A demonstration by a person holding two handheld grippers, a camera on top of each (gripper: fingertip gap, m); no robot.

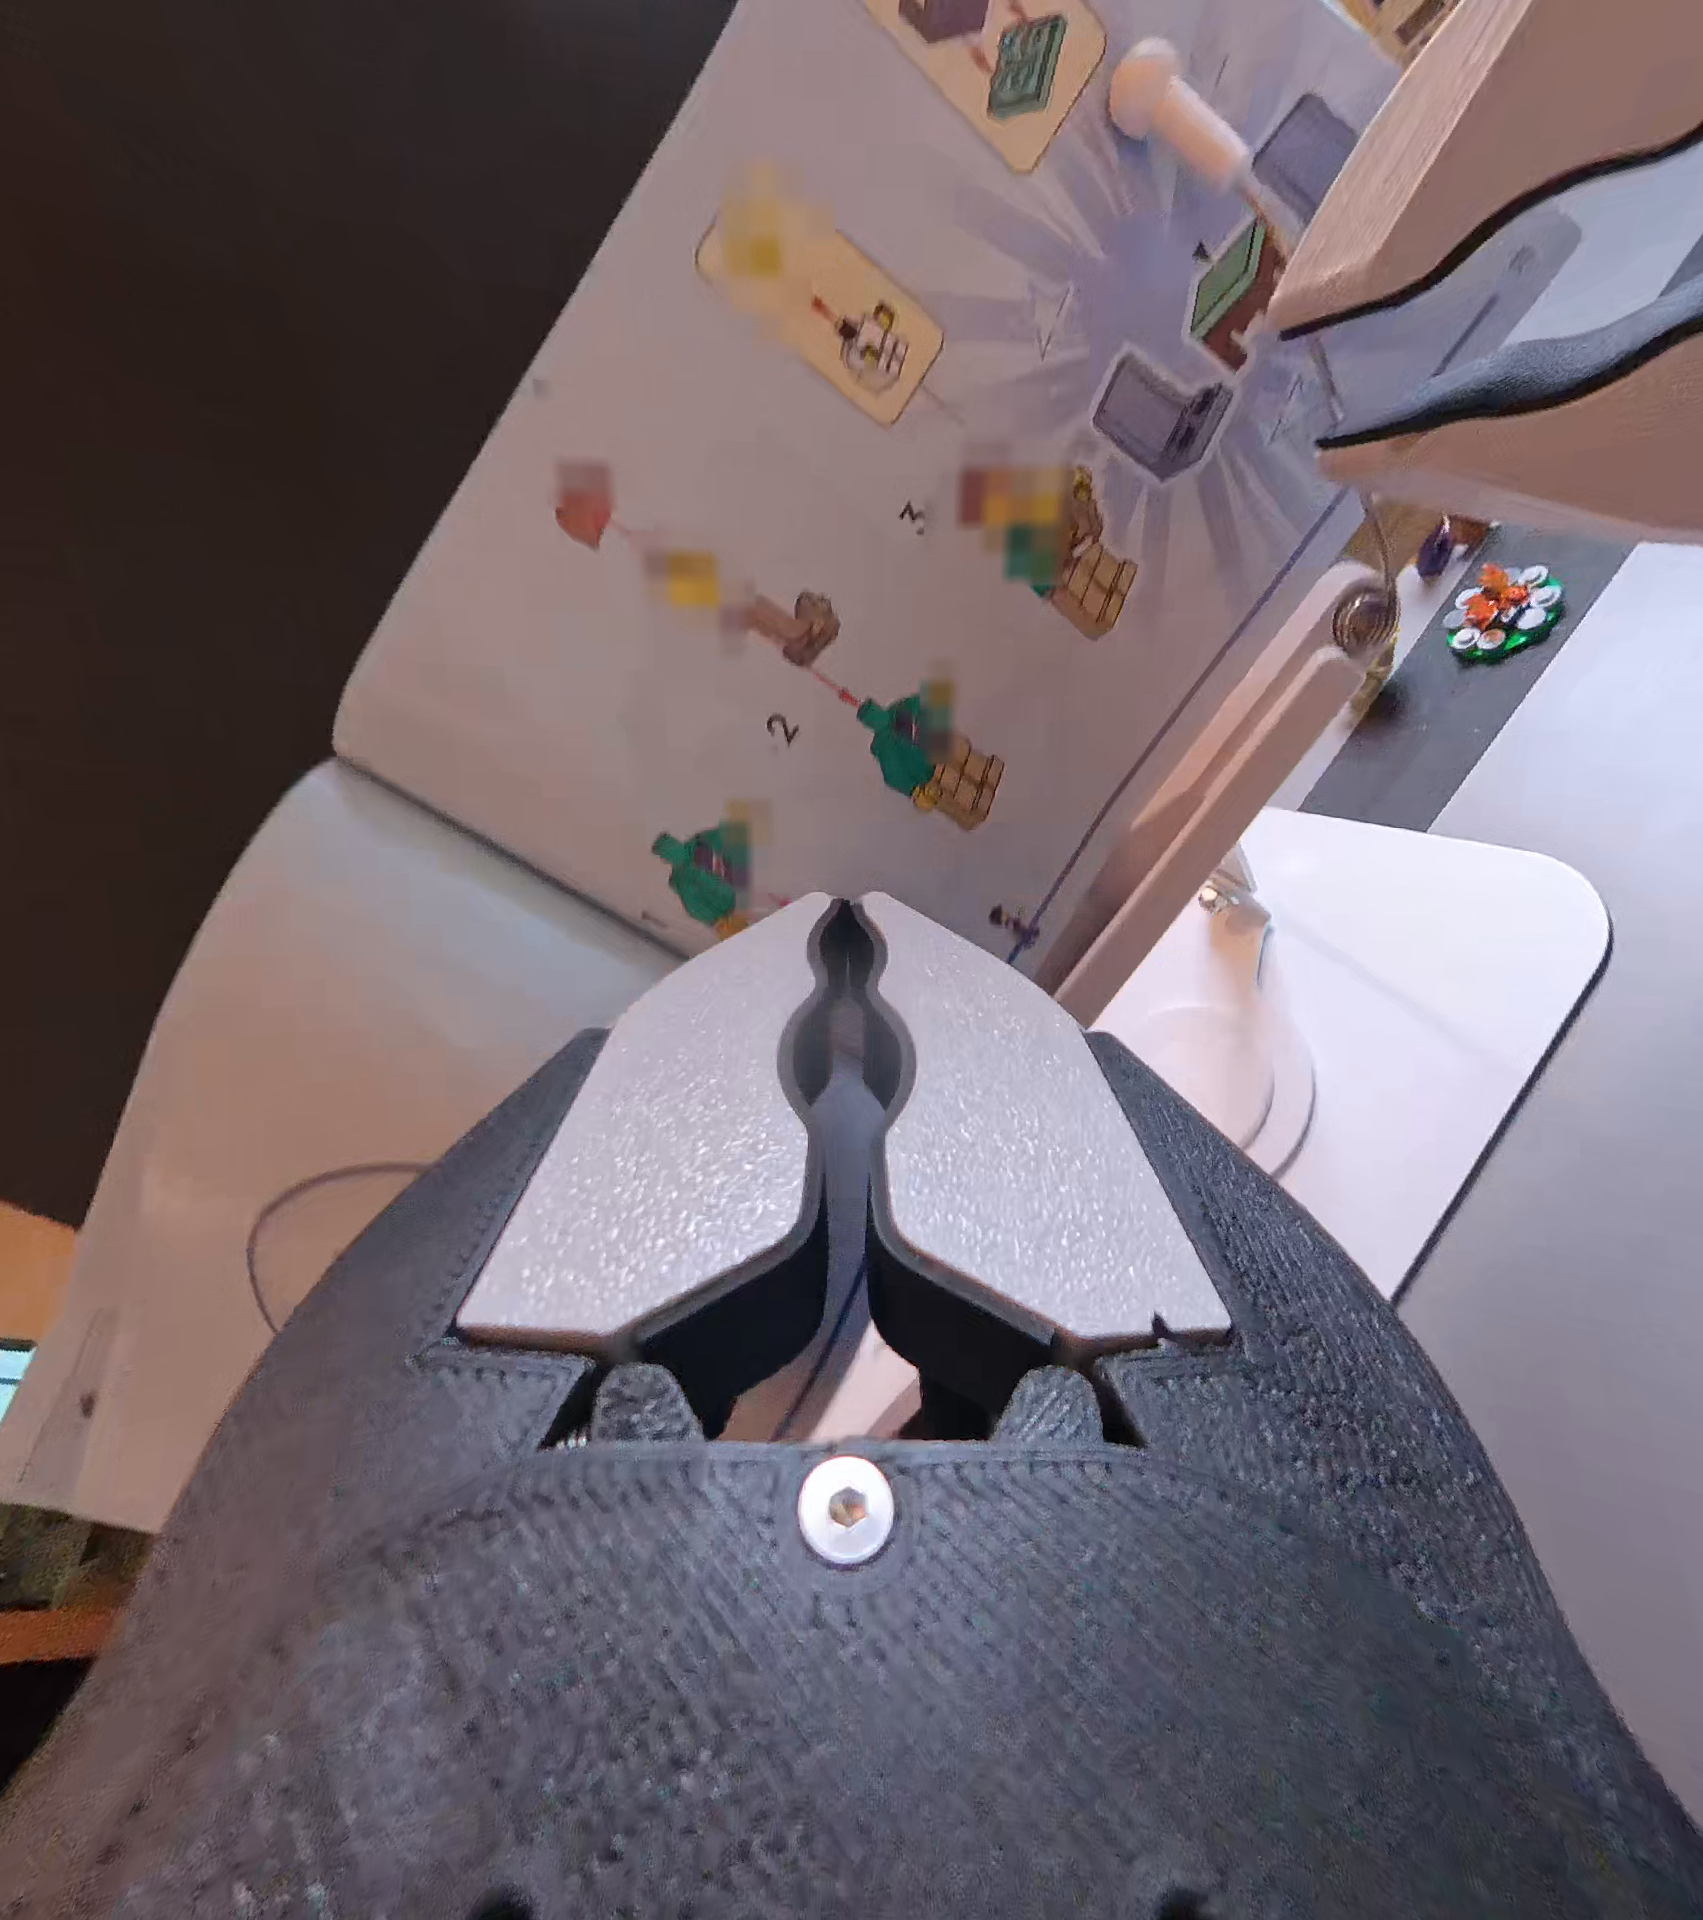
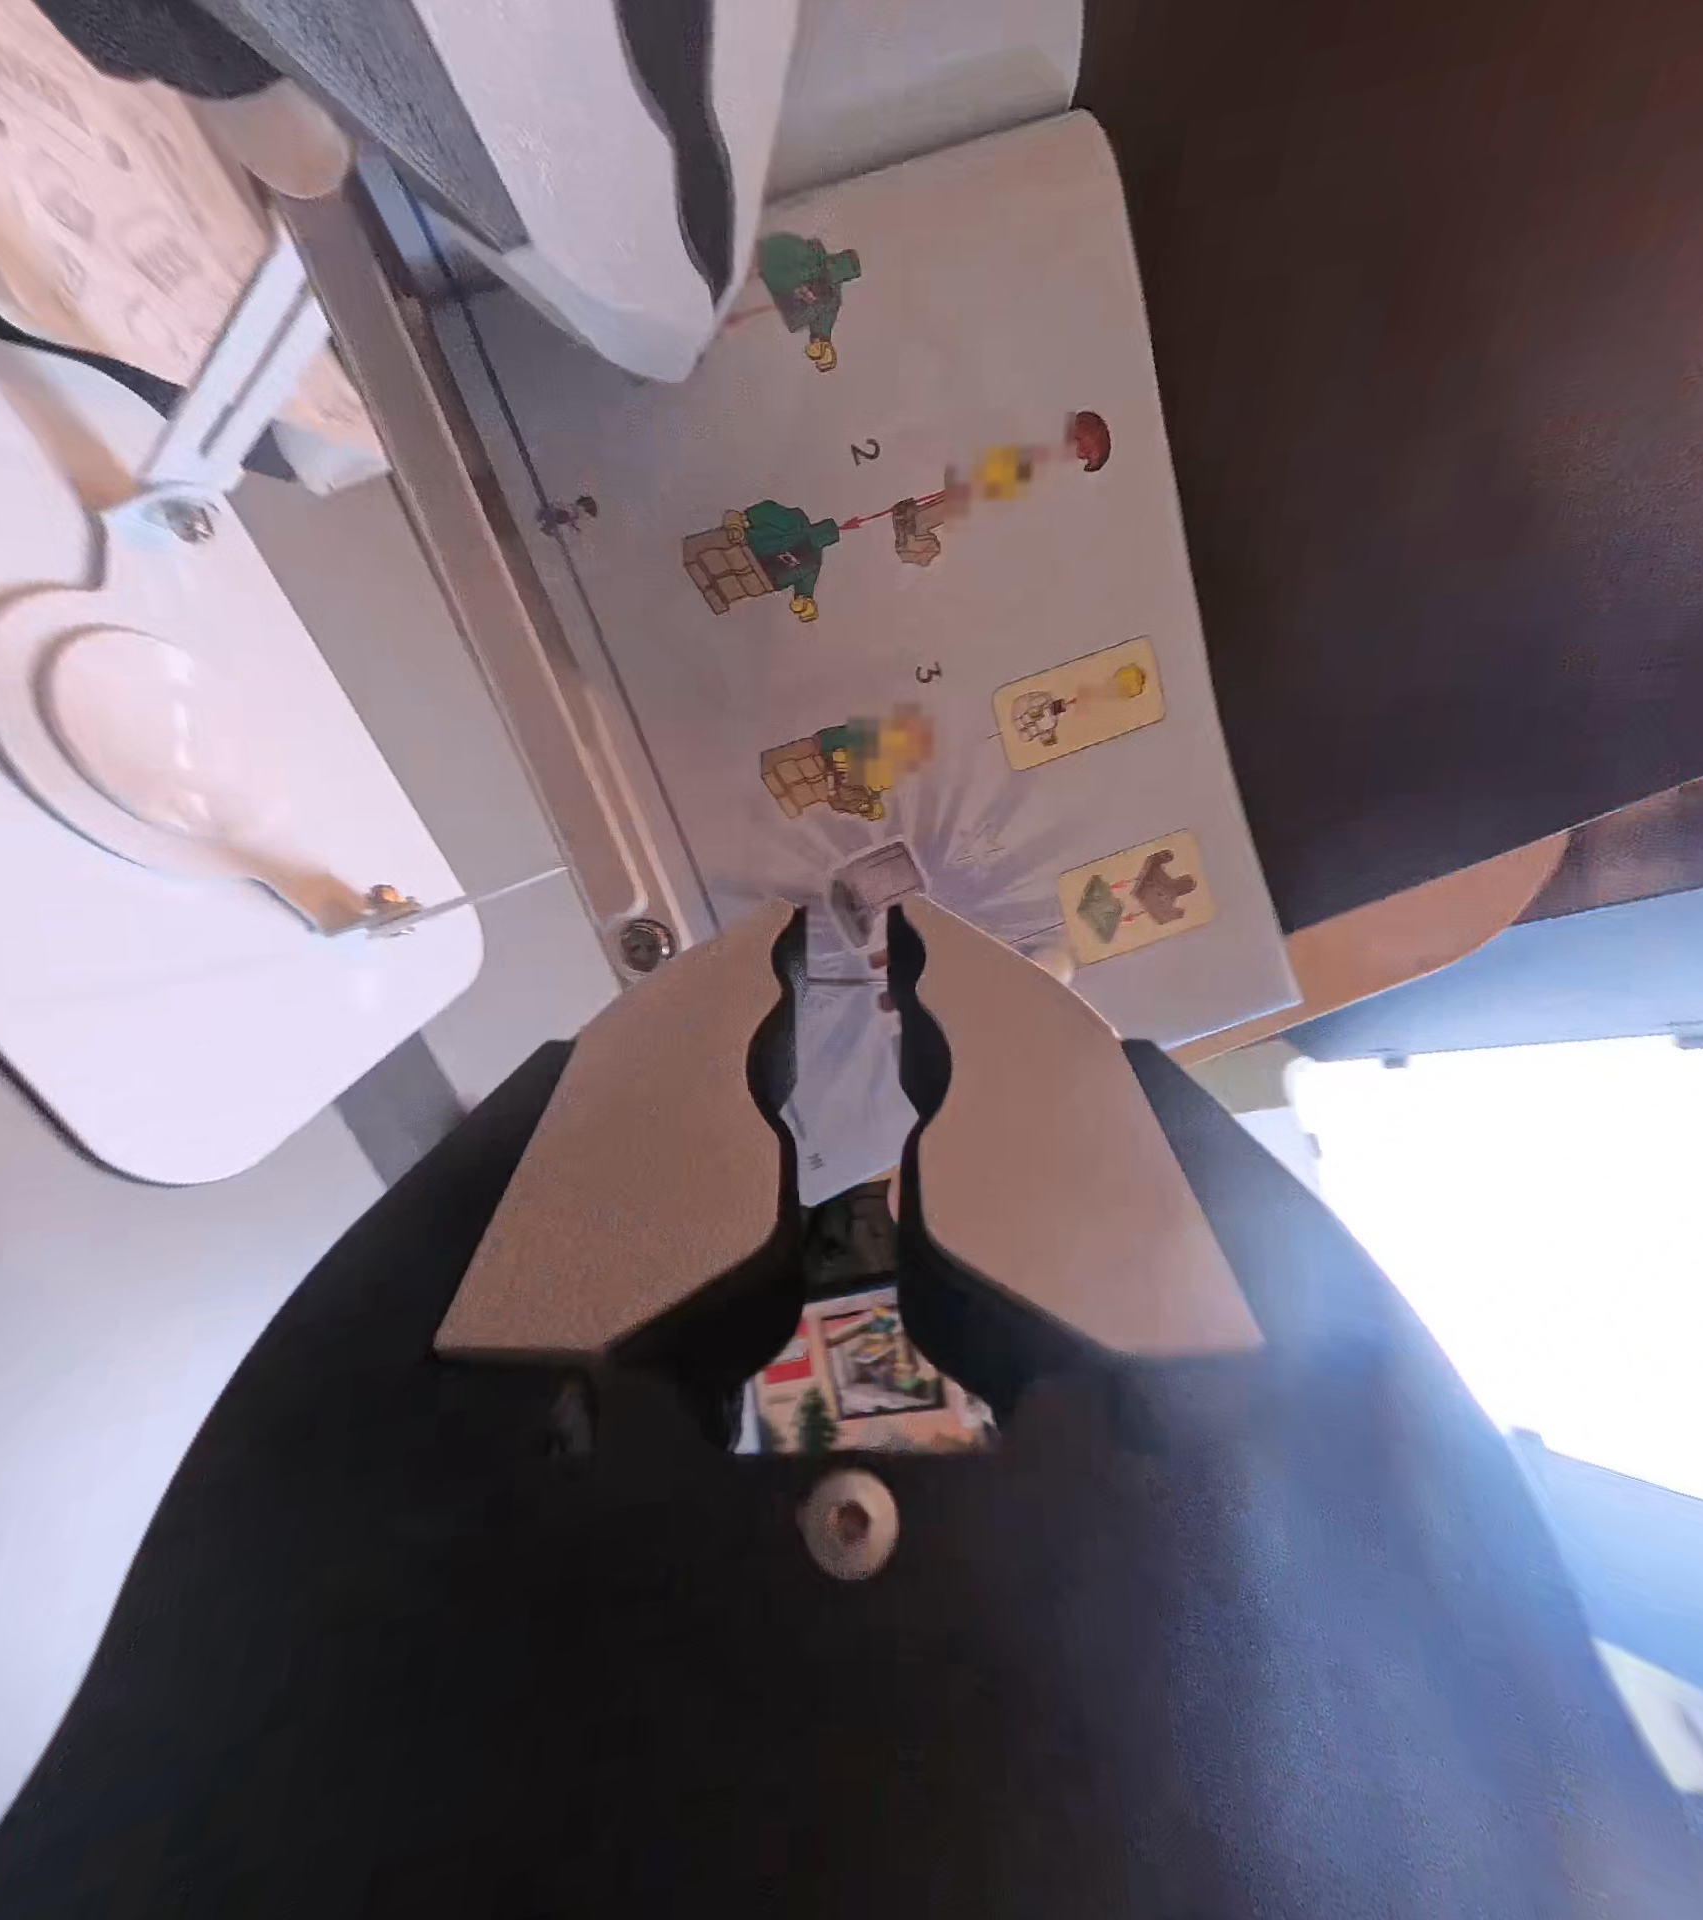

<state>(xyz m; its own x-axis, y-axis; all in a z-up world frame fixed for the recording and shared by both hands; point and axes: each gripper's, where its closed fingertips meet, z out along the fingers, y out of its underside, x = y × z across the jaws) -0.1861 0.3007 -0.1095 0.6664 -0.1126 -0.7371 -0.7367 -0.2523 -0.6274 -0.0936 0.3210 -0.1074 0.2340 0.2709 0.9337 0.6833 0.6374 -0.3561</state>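
An open instruction booklet with a pictured page (image 1: 722, 520) leans on a white stand. My left gripper (image 1: 842, 914) is shut, its tips pinching the page's lower edge beside a green printed figure. It also shows in the right wrist view (image 2: 701, 343), lying over that edge. My right gripper (image 2: 847, 920) is open. A corner of the page (image 2: 847, 1091) lies loose between its fingers, and neither pad presses on it. In the left wrist view the right gripper (image 1: 1304, 384) sits at the page's far corner.
The stand has a white base plate (image 1: 1398, 987) (image 2: 99, 935) and a long pale ledge (image 1: 1221, 748) (image 2: 535, 675) with a blue cord along it. A small round green piece with orange bits (image 1: 1501, 618) lies on the grey table. A bright window (image 2: 1553, 1247) glares at the right.
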